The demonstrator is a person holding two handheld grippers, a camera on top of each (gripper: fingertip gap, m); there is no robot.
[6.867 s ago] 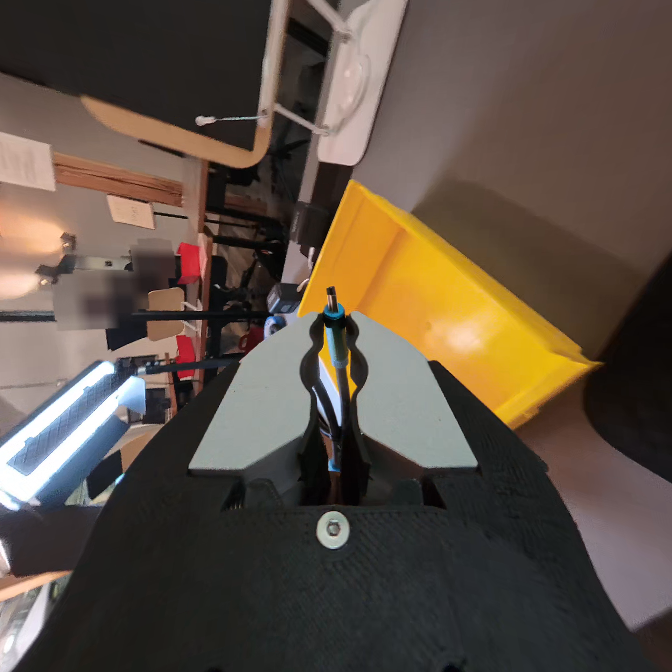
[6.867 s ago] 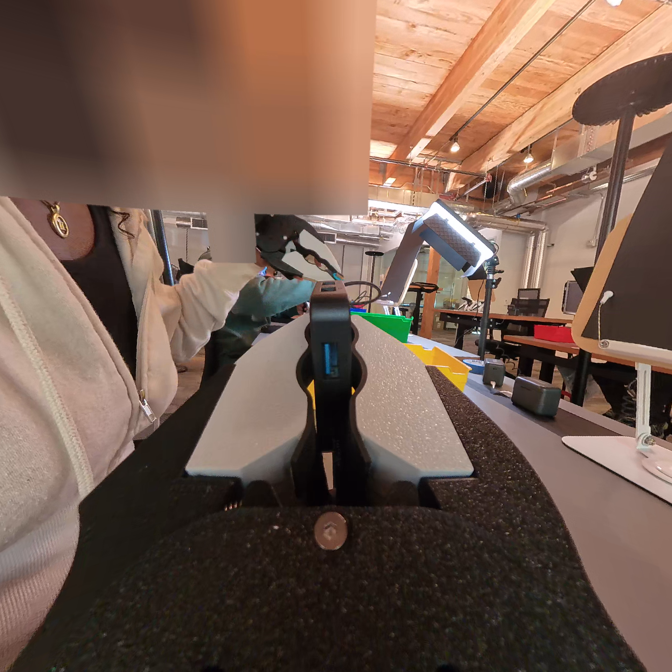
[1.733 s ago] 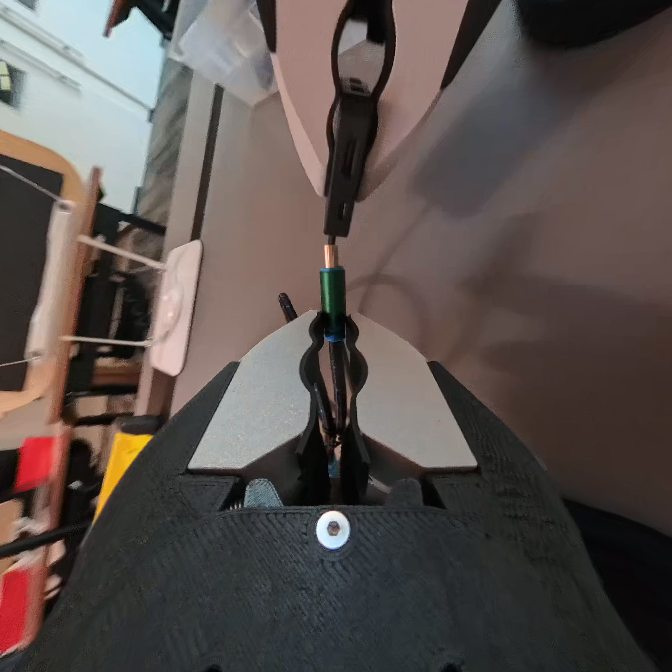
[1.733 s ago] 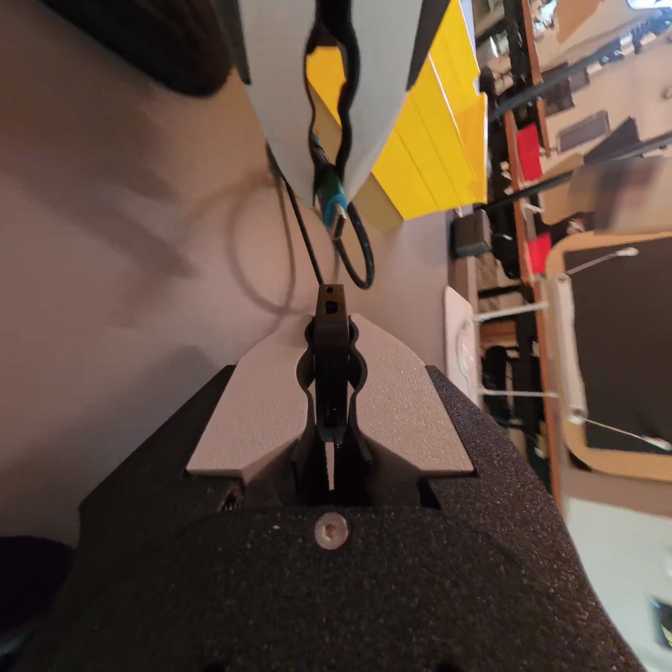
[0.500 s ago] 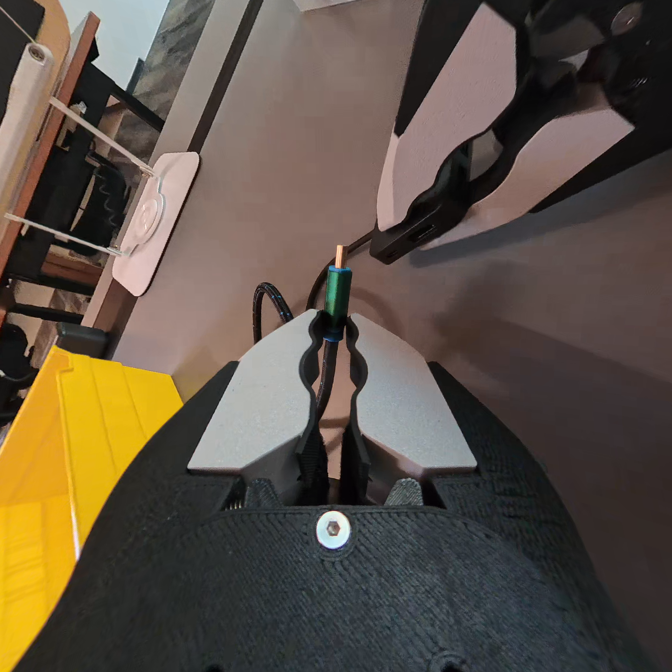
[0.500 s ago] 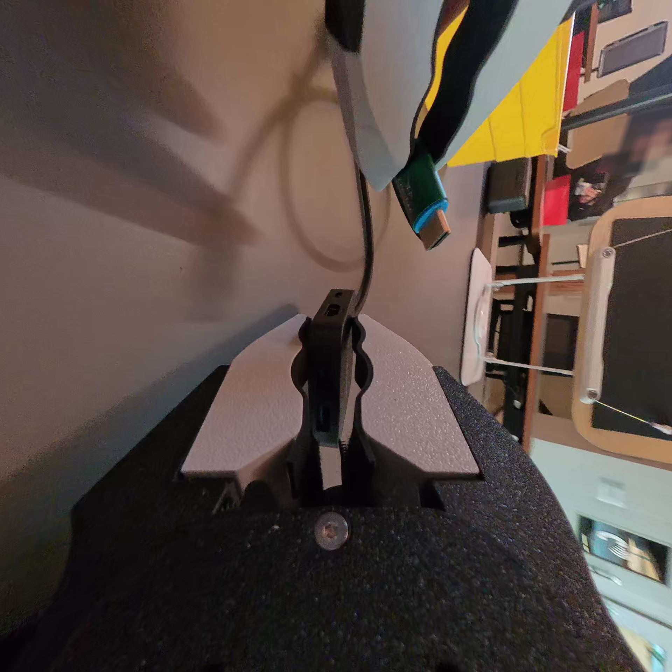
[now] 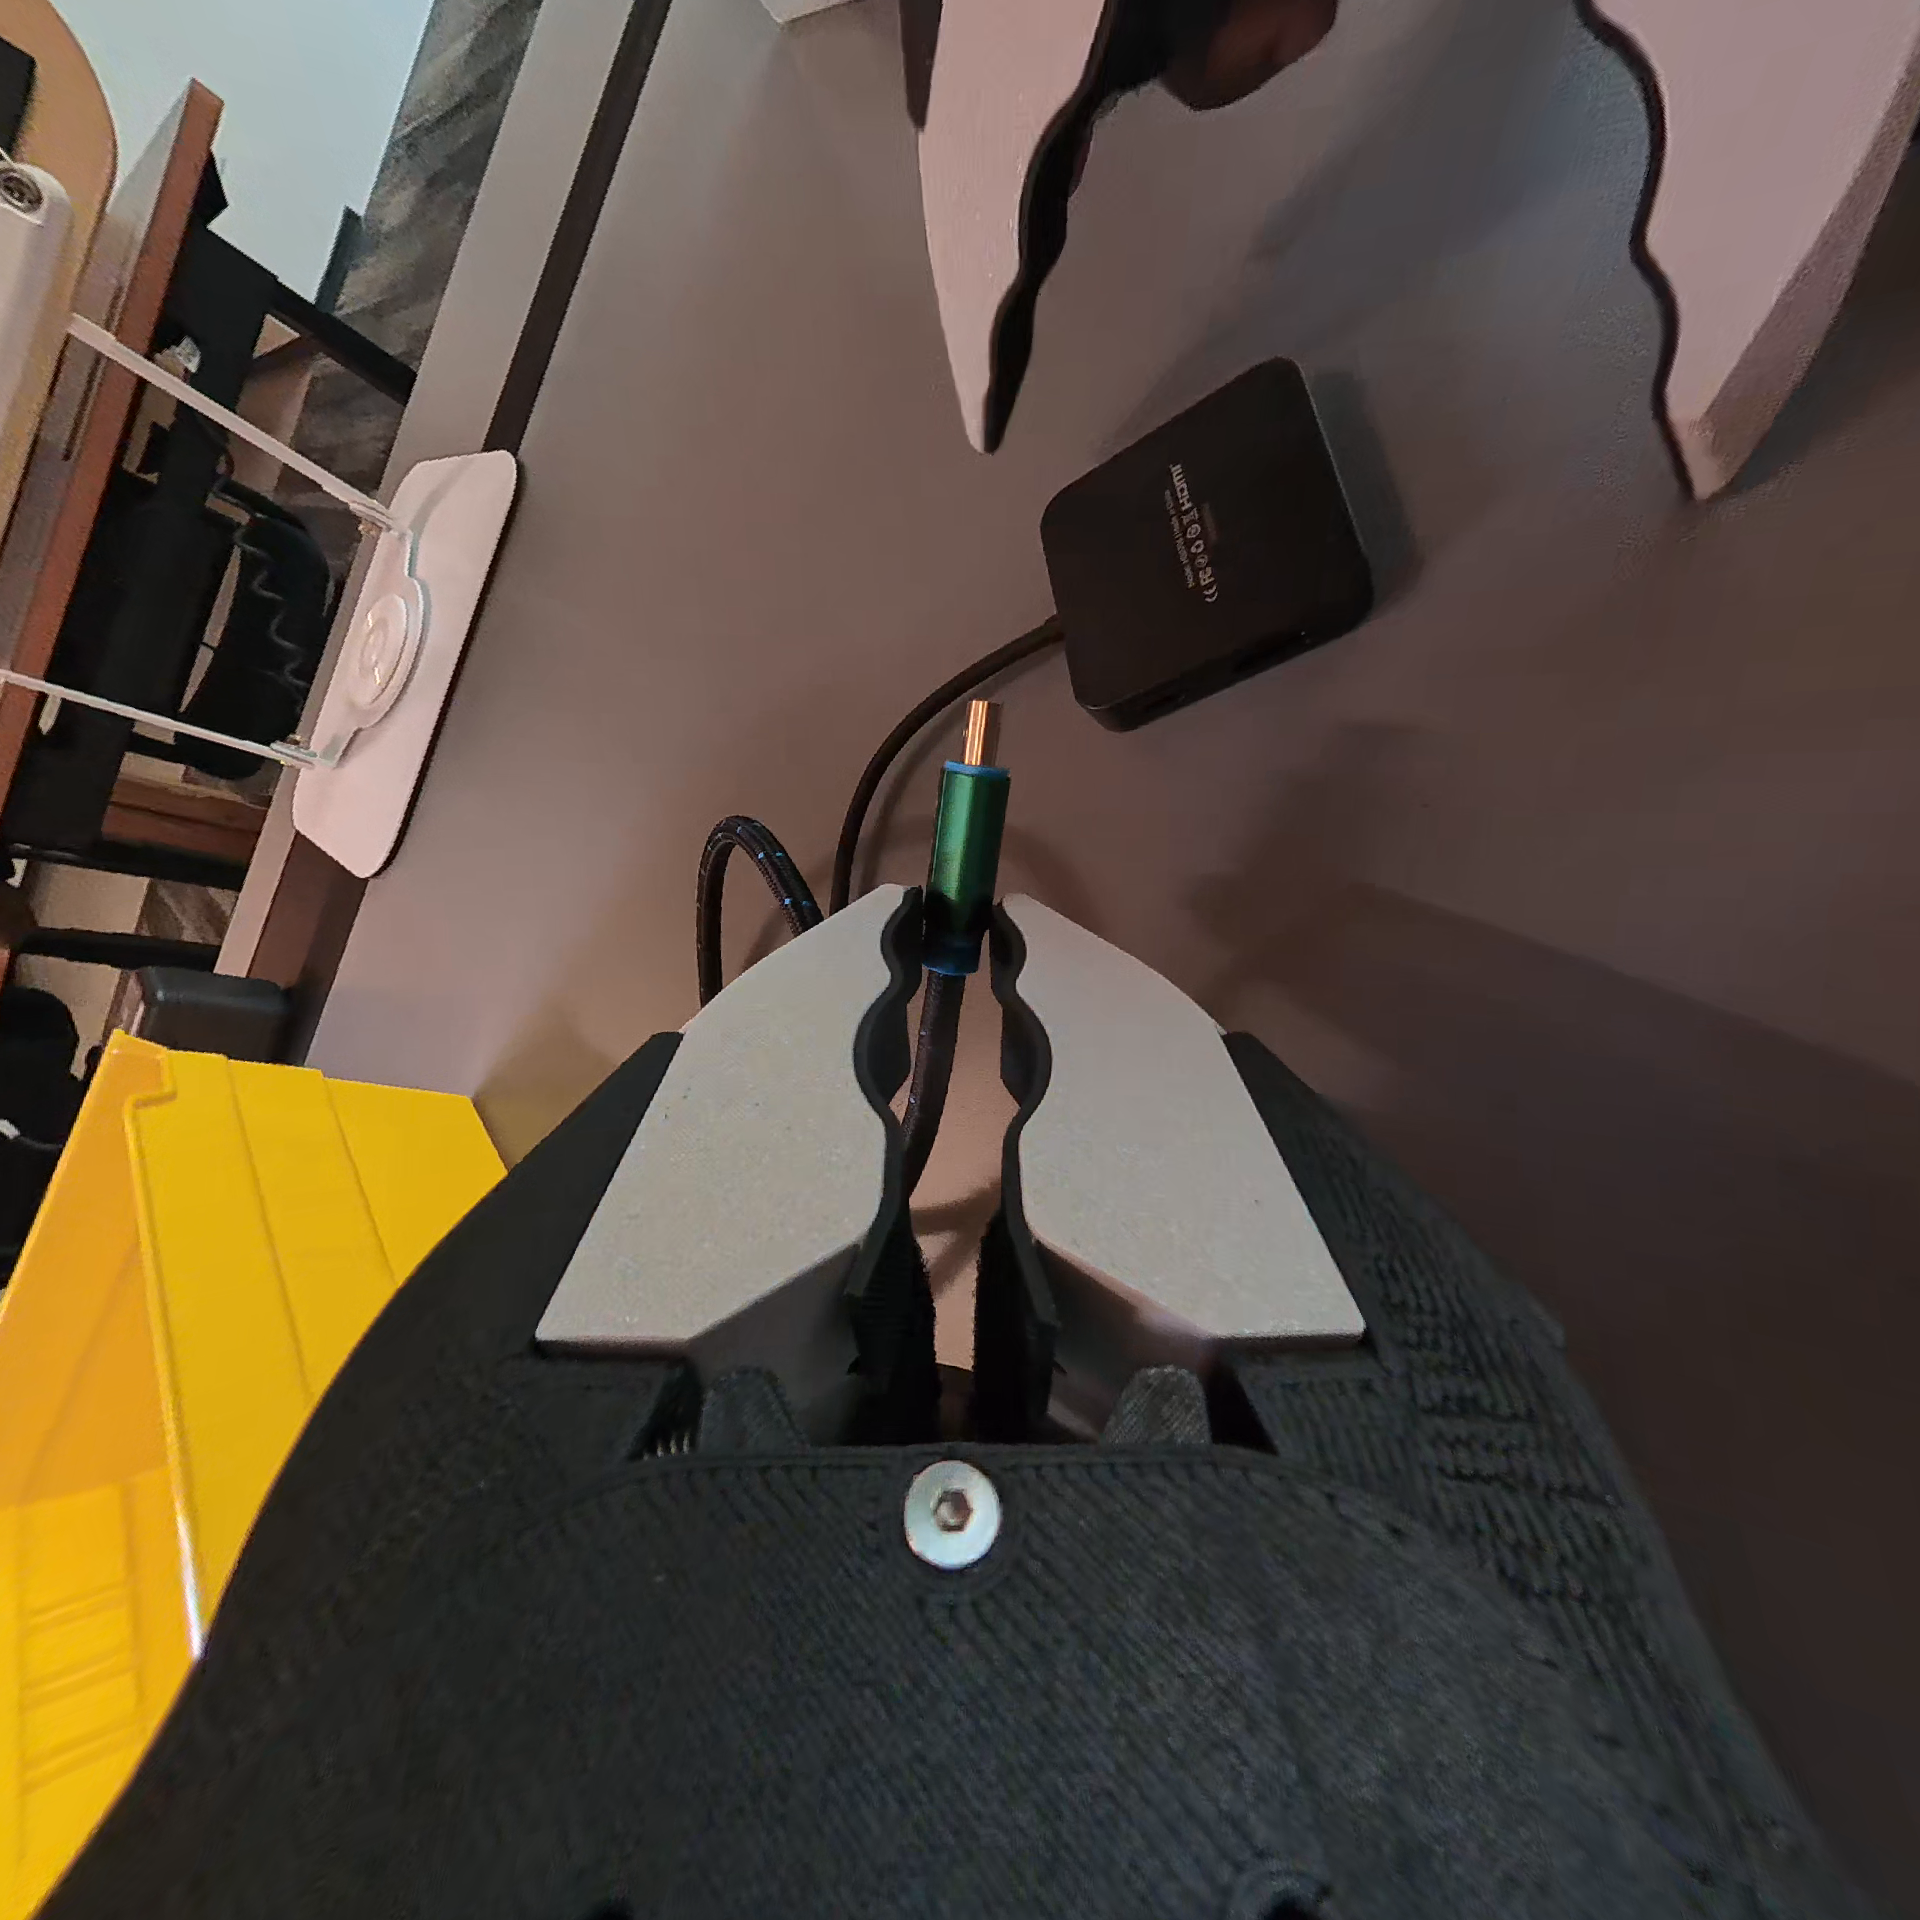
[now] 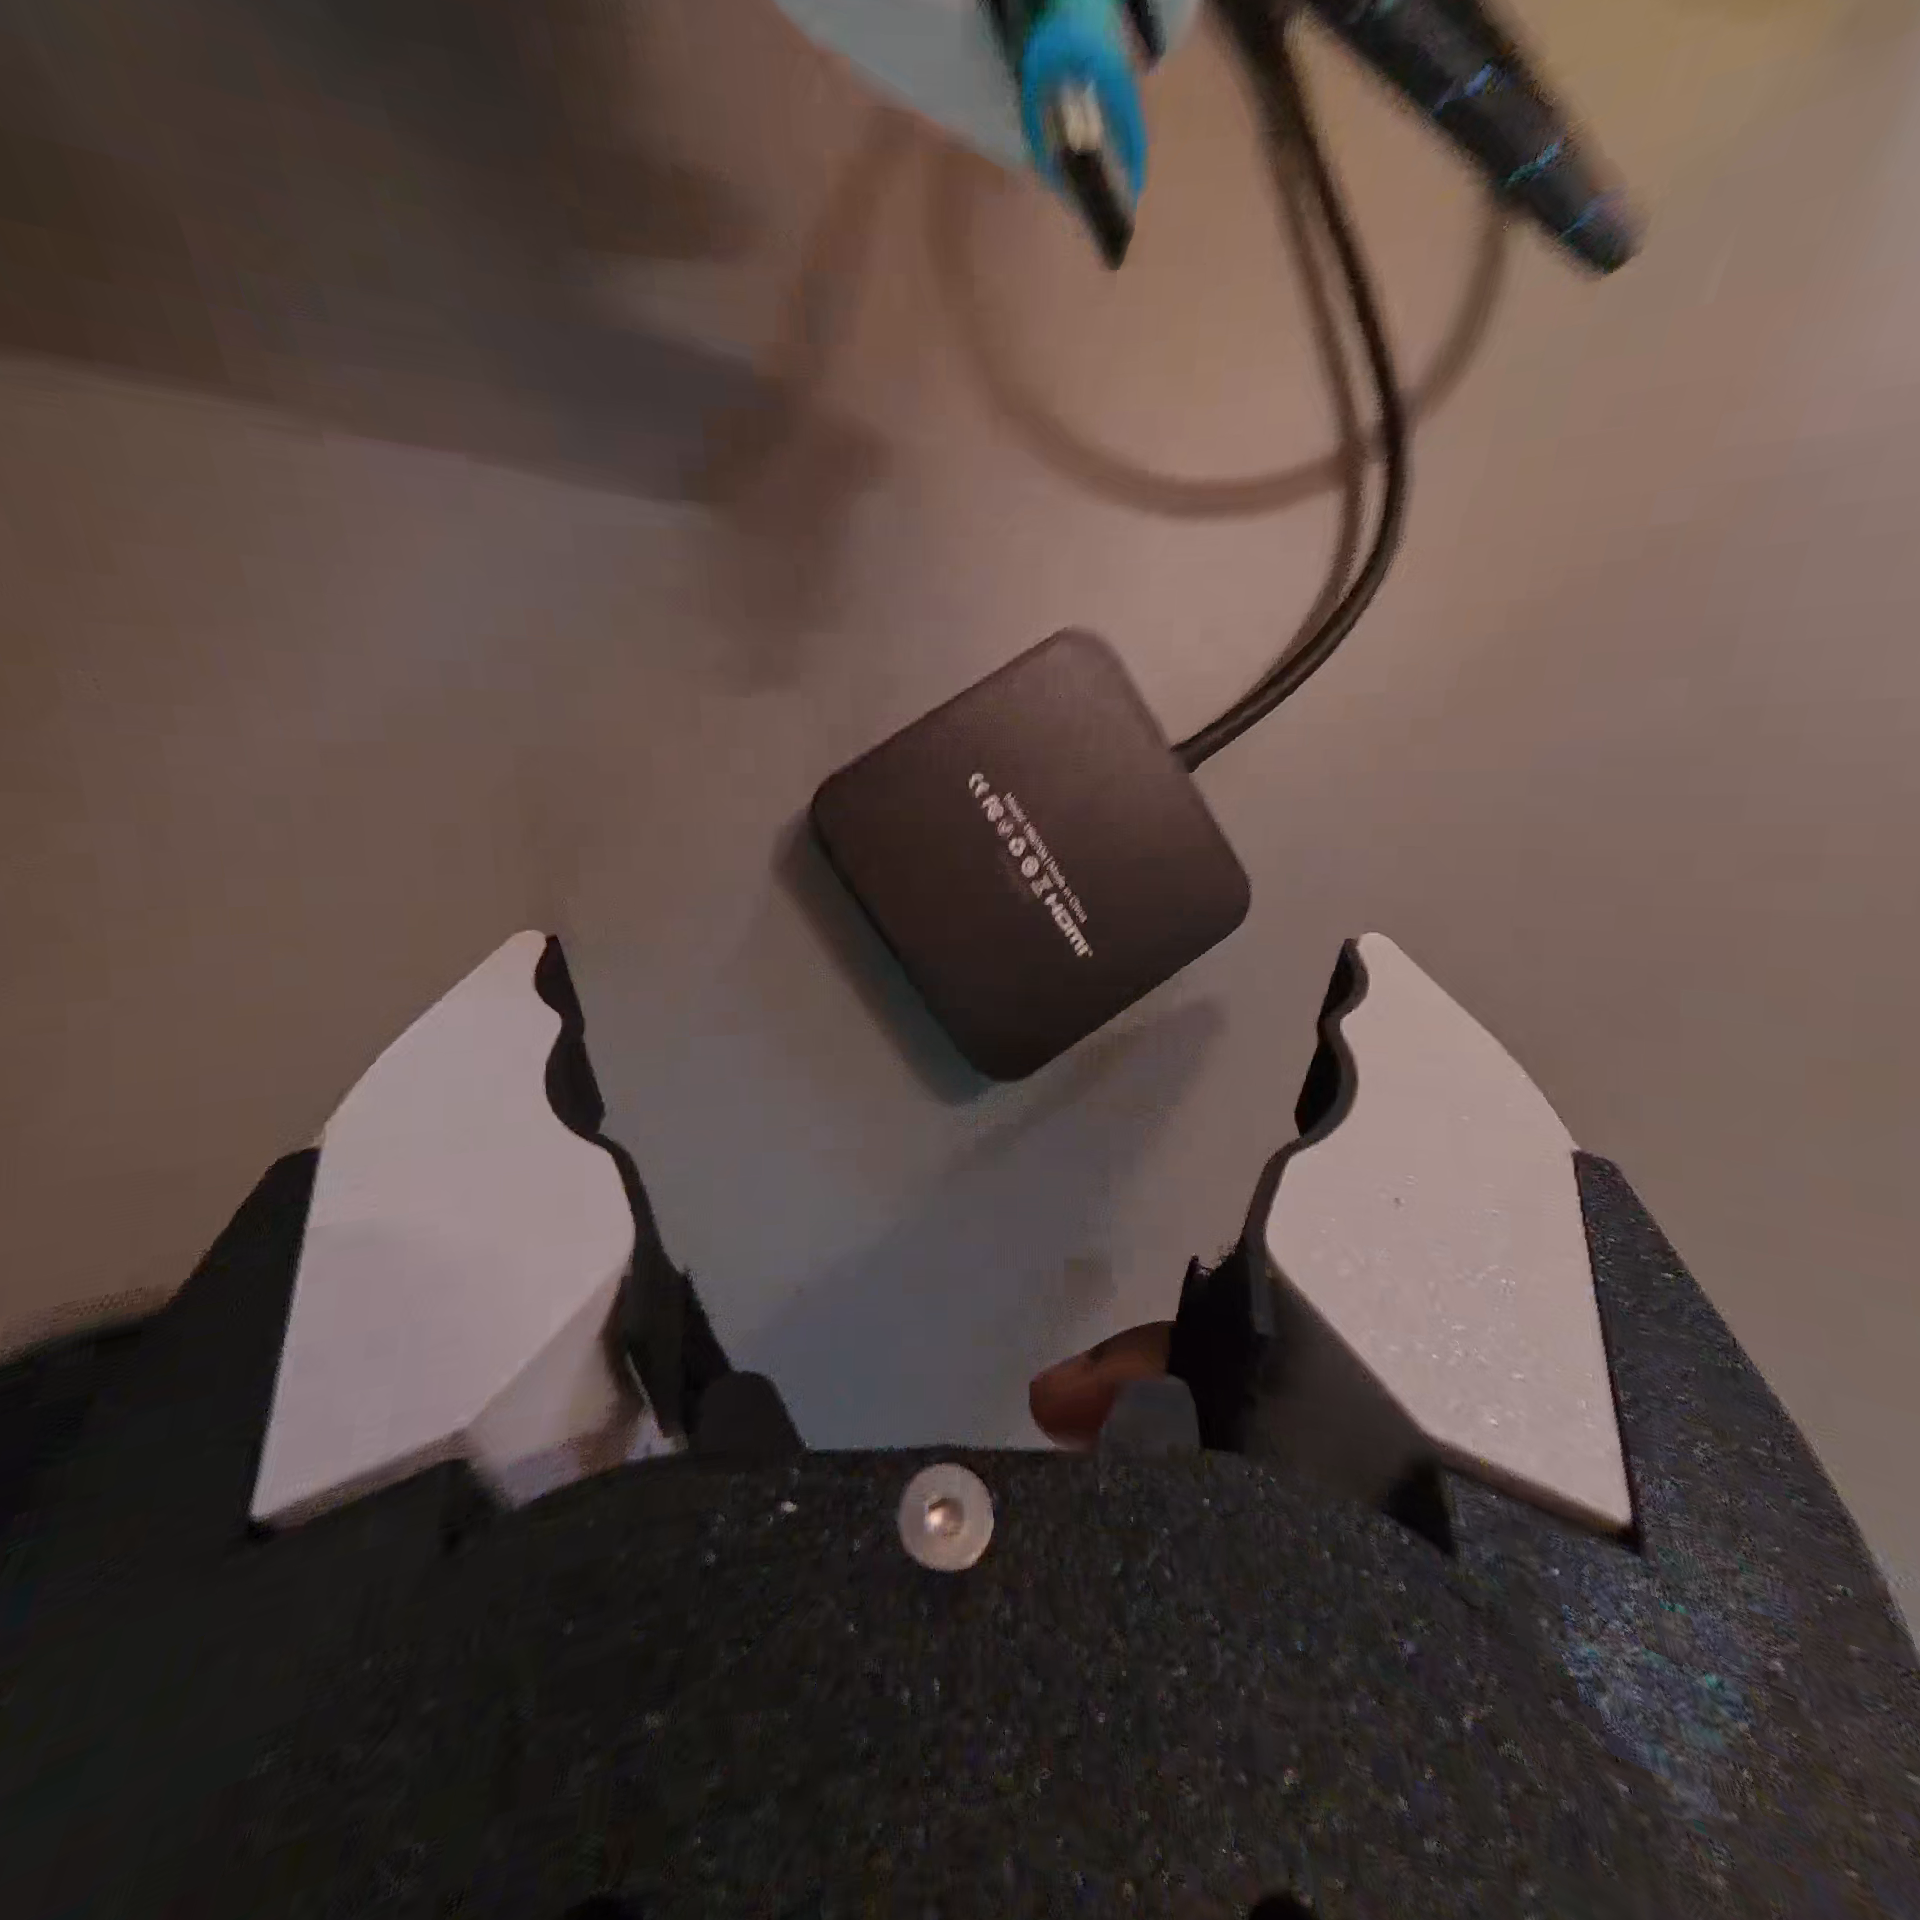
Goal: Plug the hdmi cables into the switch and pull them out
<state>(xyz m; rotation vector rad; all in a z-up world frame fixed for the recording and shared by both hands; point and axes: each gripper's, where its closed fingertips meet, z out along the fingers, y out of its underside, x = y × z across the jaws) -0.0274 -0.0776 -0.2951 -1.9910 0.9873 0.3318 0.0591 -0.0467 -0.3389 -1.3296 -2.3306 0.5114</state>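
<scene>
My left gripper [image 7: 961,906] is shut on the HDMI cable just behind its green plug [image 7: 969,831], whose copper tip points toward the black switch [image 7: 1221,540]. The switch lies flat on the grey table, unplugged, with its own thin black lead [image 7: 914,727] trailing off. My right gripper [image 8: 951,945] is wide open and empty, hovering over the switch [image 8: 1029,852]. Its fingers [image 7: 997,208] show at the top of the left wrist view. The held plug [image 8: 1081,135] shows blurred at the top of the right wrist view, apart from the switch.
A yellow bin [image 7: 208,1299] stands at the left beside my left gripper. A white stand base [image 7: 405,655] sits near the table's far edge. The braided cable loops [image 7: 748,883] behind the left fingers; another cable end [image 8: 1548,145] hangs at the upper right.
My right gripper has opened and let go of the switch, which now lies flat on the table. My left gripper still holds the green plug, pulled clear of the switch.
</scene>
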